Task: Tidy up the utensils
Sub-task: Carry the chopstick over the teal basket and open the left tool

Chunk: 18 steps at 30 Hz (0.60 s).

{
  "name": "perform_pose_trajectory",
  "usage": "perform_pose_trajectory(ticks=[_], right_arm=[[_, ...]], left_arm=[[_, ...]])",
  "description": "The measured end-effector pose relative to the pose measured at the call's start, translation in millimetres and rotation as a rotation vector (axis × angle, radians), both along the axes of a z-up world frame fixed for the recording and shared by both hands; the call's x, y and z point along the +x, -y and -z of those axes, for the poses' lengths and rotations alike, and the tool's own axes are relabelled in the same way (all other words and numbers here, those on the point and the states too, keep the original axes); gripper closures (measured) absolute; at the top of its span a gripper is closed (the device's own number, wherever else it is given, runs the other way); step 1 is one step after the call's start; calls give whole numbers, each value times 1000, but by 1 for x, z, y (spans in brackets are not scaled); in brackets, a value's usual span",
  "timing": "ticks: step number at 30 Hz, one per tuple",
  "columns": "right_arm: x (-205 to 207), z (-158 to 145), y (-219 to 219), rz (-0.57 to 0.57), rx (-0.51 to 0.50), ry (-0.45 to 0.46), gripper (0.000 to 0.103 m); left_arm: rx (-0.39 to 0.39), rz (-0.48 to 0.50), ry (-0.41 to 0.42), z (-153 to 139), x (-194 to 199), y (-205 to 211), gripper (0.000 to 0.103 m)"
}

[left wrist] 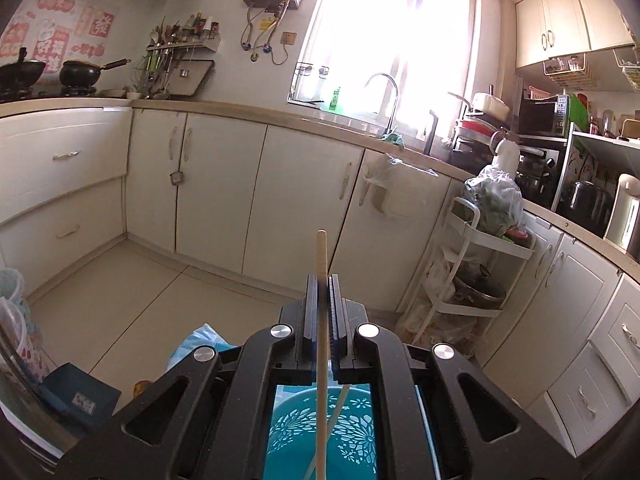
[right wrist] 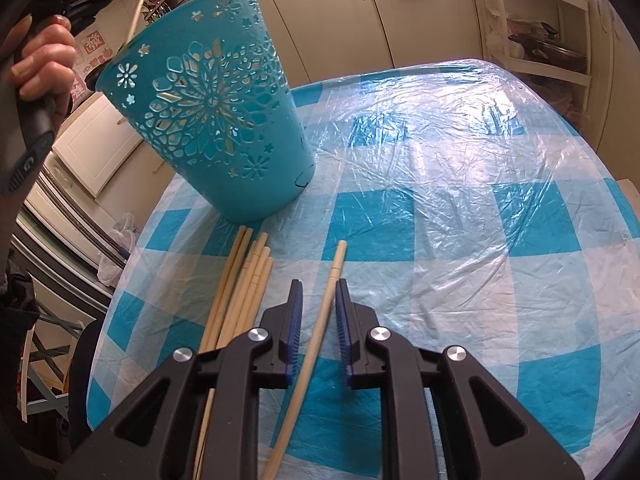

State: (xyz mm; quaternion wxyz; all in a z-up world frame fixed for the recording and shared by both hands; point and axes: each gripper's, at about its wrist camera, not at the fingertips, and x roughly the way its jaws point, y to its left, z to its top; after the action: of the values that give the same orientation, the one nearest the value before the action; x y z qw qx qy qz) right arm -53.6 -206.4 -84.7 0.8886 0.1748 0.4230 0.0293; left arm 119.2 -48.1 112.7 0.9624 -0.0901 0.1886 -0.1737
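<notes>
My left gripper (left wrist: 322, 280) is shut on a wooden chopstick (left wrist: 321, 256) and holds it upright over the teal perforated basket (left wrist: 352, 432), where another chopstick (left wrist: 334, 424) leans inside. In the right wrist view the basket (right wrist: 216, 120) stands on the checked table, and the left gripper's chopstick (right wrist: 138, 12) points down at its rim. My right gripper (right wrist: 318, 286) is open low over the table, with its jaws on either side of a single chopstick (right wrist: 320, 320). A bundle of several chopsticks (right wrist: 240, 288) lies just left of it.
The table (right wrist: 460, 220) has a blue-and-white checked cloth under clear plastic. Kitchen cabinets (left wrist: 224, 184), a sink counter and a white tiered cart (left wrist: 472, 264) stand beyond. A blue box (left wrist: 76, 396) and bags sit on the floor at the left.
</notes>
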Motion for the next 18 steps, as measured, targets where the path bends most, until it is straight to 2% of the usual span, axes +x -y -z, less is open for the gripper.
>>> perform_pose_trajectory(ticks=[7,14,17,18], right_arm=[[0,0,-1,1,-1,0,85],[0,0,-1,1,1,0,84],[0,0,-1,0,0,1,84],[0,0,-1,0,0,1,84]], left_arm=[[46,13,-38,26,-4,1,98],[112,29,-72,38,-19,-5,97],[113,24,-82,36,-29,-16,81],[112,18,-79,34,-33,-21,69]])
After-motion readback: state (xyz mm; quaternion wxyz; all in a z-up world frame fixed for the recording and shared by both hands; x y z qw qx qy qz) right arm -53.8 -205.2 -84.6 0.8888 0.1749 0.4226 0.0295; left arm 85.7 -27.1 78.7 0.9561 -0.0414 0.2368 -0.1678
